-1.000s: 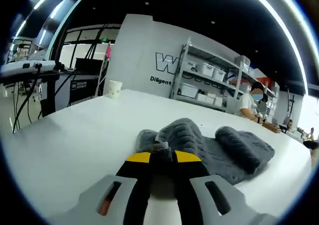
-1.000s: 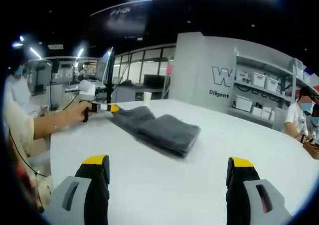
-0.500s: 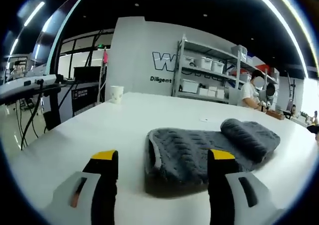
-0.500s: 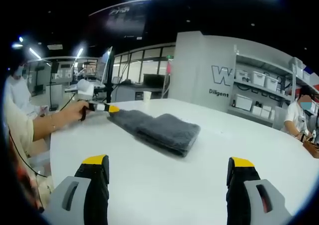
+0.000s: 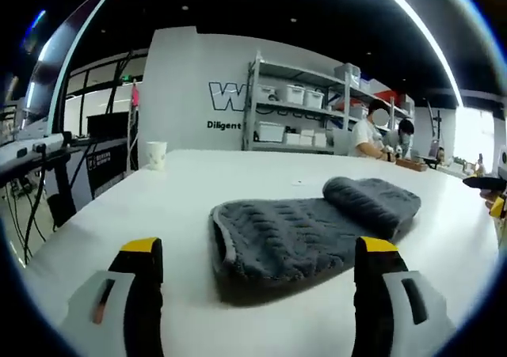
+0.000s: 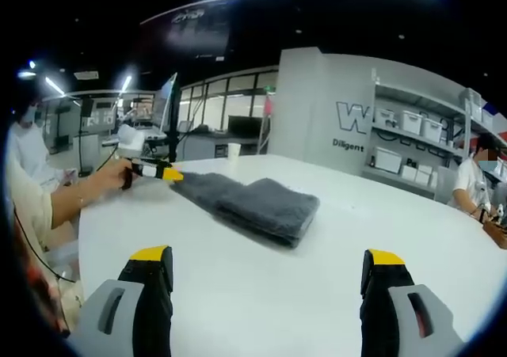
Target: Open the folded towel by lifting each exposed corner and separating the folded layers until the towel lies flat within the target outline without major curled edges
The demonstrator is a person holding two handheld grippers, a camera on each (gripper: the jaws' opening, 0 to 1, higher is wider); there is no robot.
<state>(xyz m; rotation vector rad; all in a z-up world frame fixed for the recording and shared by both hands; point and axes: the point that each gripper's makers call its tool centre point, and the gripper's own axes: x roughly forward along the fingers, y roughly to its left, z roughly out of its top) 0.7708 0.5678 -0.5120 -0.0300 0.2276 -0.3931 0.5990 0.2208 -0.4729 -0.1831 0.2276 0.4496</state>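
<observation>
A grey ribbed towel [image 5: 305, 232] lies folded on the white table [image 5: 182, 199], its near edge doubled over and a thick fold at its far end. My left gripper [image 5: 260, 250] stands open just short of that near edge, with nothing between its yellow-tipped jaws. In the right gripper view the same towel [image 6: 257, 203] lies further off on the table. A person's hand [image 6: 99, 181] holds the left gripper [image 6: 169, 174] at the towel's left end. My right gripper [image 6: 268, 256] hangs open over bare table, well apart from the towel.
A paper cup [image 5: 156, 154] stands near the table's far left edge, also the cup [image 6: 233, 150] behind the towel. Shelves with bins [image 5: 297, 119] line the back wall. People [image 5: 380, 131] work at the far right. White table surface [image 6: 333, 238] lies around the towel.
The left gripper, shut on the towel's near edge a second ago, has opened and drawn back slightly. The lifted edge has dropped onto the table. The right gripper has stayed put.
</observation>
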